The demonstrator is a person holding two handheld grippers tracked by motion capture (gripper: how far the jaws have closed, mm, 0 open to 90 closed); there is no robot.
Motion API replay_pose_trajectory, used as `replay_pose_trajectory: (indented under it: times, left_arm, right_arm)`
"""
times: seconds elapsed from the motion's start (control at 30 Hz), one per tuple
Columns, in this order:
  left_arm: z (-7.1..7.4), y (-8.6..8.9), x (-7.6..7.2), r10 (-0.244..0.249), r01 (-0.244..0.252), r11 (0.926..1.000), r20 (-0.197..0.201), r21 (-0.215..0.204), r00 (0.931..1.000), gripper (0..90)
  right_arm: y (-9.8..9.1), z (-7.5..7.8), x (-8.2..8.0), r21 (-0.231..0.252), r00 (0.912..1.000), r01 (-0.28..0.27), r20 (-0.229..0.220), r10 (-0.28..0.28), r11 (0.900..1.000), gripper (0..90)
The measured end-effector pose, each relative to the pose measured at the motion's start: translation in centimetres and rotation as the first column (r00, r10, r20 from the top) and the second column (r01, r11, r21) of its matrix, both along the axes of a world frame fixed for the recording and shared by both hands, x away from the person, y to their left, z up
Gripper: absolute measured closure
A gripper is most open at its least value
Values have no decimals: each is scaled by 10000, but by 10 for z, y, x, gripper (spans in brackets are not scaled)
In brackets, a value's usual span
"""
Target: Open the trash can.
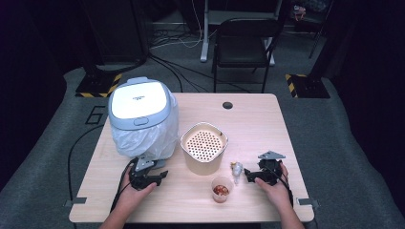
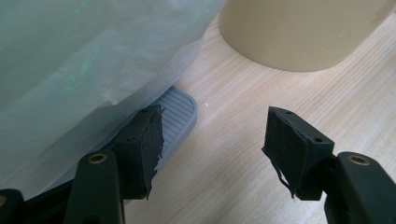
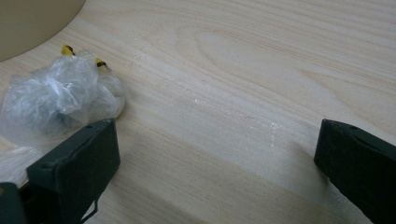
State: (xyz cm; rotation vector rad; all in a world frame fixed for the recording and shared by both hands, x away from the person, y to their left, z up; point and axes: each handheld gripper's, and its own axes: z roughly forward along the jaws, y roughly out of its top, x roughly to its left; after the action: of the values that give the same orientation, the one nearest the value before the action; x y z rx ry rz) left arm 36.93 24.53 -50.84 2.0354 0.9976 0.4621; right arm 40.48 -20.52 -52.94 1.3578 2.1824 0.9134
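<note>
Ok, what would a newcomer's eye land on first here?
Probably the grey-lidded bin lined with a clear bag at the table's left, with the left tool in front of its pedal. Next, the beige pot with a perforated insert at centre, then the small cup near the crumpled wrapper.

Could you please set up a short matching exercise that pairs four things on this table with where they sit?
Things:
1. bin
2. perforated pot
3. small cup
4. crumpled wrapper

Places:
A. nearest the table's front edge
B. table's middle
C. just ahead of the right tool
D. far left, draped in a plastic bag

Pairs: 1-D, 2-B, 3-A, 4-C
</note>
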Motion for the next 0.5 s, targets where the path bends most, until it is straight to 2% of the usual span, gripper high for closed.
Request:
replay_pose_trajectory:
  times: [0.03,0.07,0.1,0.13,0.2,0.23,0.33,0.37,0.43,0.47,0.5]
  left_arm:
    - [1,1,1,-121,120,9997,51,194,9999,373]
    - [1,0,0,-23,24,9999,-60,150,10000,374]
    - [0,0,1,-82,78,9996,134,265,9999,375]
    - [0,-1,0,-23,22,9998,14,221,10000,376]
    - [-1,-2,0,21,-23,9997,67,256,10000,377]
    - [-1,-1,1,-82,73,9990,212,449,9997,378]
    - [-2,-2,1,9,-15,9992,150,394,9999,379]
    - [-2,-3,0,120,-121,9994,15,335,9999,379]
    - [-2,-3,0,-45,33,9979,200,643,9998,380]
    - [-4,-5,-1,144,-148,9989,97,444,9998,379]
    - [-5,-5,-1,179,-187,9991,205,390,9996,380]
  right_arm:
    - [2,0,0,77,10000,70,50,-70,9999,0]
    - [2,0,0,56,10000,-90,5,90,9999,0]
    - [3,0,0,15,9998,-177,10,177,9998,0]
    - [4,0,0,-3,9996,-281,50,281,9996,0]
    - [6,0,-1,89,9999,-160,-19,160,9998,0]
    - [6,0,-1,94,9999,-158,-4,158,9998,0]
    - [6,0,-1,94,9999,-157,-13,157,9998,0]
    - [6,0,-1,94,9999,-156,-7,156,9998,0]
    - [6,0,-1,94,9999,-156,-12,156,9998,0]
    - [6,0,-1,93,9999,-155,-10,155,9998,0]
    - [6,0,-1,87,9999,-164,-9,164,9998,0]
